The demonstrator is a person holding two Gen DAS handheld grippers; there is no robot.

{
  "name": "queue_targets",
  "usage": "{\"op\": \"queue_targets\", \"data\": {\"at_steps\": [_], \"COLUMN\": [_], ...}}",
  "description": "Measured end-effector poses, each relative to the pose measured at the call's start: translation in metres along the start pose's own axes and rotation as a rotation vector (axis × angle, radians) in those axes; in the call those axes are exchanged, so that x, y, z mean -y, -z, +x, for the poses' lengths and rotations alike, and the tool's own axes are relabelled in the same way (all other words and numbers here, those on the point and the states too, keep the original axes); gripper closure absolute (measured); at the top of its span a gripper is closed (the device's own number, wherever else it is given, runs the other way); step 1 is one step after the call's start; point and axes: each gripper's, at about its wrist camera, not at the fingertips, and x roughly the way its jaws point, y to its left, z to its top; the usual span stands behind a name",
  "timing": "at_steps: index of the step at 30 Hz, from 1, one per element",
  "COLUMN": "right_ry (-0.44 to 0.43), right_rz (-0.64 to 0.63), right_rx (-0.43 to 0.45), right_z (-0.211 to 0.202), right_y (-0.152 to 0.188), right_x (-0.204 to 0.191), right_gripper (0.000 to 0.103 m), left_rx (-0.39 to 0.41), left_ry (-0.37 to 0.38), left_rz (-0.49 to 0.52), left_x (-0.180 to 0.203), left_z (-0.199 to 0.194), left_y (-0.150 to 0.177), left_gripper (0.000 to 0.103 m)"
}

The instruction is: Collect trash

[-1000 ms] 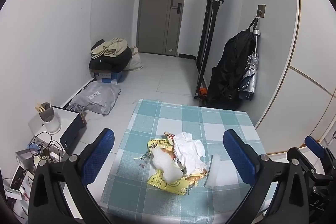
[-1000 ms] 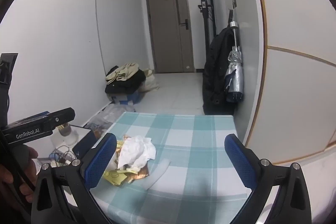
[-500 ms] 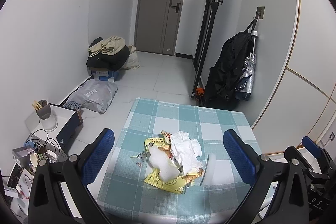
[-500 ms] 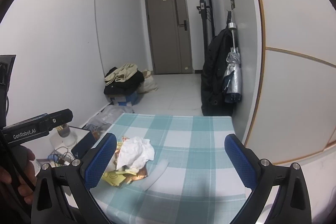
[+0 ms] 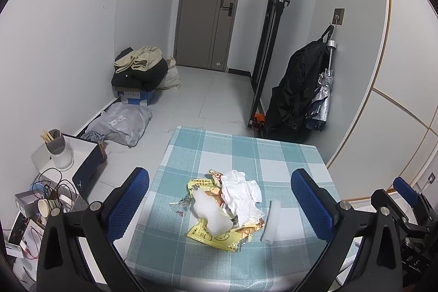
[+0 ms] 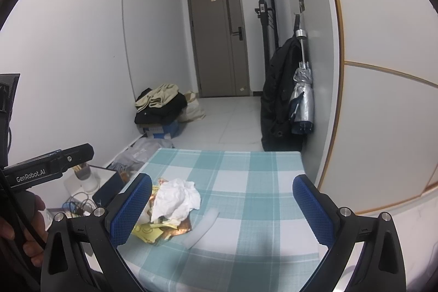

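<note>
A heap of trash lies on the teal checked tablecloth [image 5: 276, 160]: a crumpled white tissue [image 5: 241, 192] [image 6: 176, 199], a yellow snack wrapper [image 5: 212, 236] [image 6: 145, 231], a white foam lump [image 5: 209, 214] and a white foam strip [image 5: 271, 222] [image 6: 201, 227]. My left gripper [image 5: 220, 203] hovers open above the near side of the heap, holding nothing. My right gripper [image 6: 221, 210] is open over the table with the heap by its left finger [image 6: 131, 207]. Neither touches the trash.
A low white side table [image 5: 79, 152] with a cup of sticks [image 5: 56, 144] and cables stands left of the table. Clothes on a box [image 5: 138, 73], a grey bag [image 5: 120, 122], a hanging black bag [image 5: 298, 89] and umbrella [image 5: 320, 100] line the walls. A hand [image 6: 24, 231] holds the left gripper's handle.
Both cameras have drawn back and risen slightly, so the table and heap sit a little farther away in view. Both grippers stay open and the trash has not moved.
</note>
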Motion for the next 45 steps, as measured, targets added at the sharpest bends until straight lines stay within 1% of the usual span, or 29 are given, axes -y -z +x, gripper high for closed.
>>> {"op": "queue_targets", "data": {"at_steps": [8,25,35,37,42,45], "right_ry": [-0.015,-0.013,-0.007,-0.003,0.034,0.043], "right_rz": [-0.002,0.005,0.015,0.015,0.052,0.071], "right_rx": [0.003,-0.001,-0.001,-0.006,-0.063,-0.080], "right_z": [-0.001,0.001,0.001,0.002,0.013,0.018], "right_y": [0.000,-0.002,-0.002,-0.001,0.001,0.001], "right_x": [0.002,0.000,-0.001,0.000,0.005,0.010], "right_gripper": [0.000,0.000,0.000,0.000,0.000,0.000], "left_rx": [-0.002,-0.004,-0.019,-0.025,-0.047,-0.067], "left_ry": [0.011,0.012,0.009,0.011,0.008,0.011], "left_rz": [-0.004,-0.005,-0.017,-0.018,-0.028,-0.034], "left_x": [0.001,0.000,-0.003,-0.004,-0.006,-0.008], "left_z": [-0.001,-0.002,0.001,0.002,0.008,0.013], "left_y": [0.000,0.002,0.001,0.001,0.002,0.002], "left_gripper": [0.001,0.001,0.001,0.001,0.001,0.001]}}
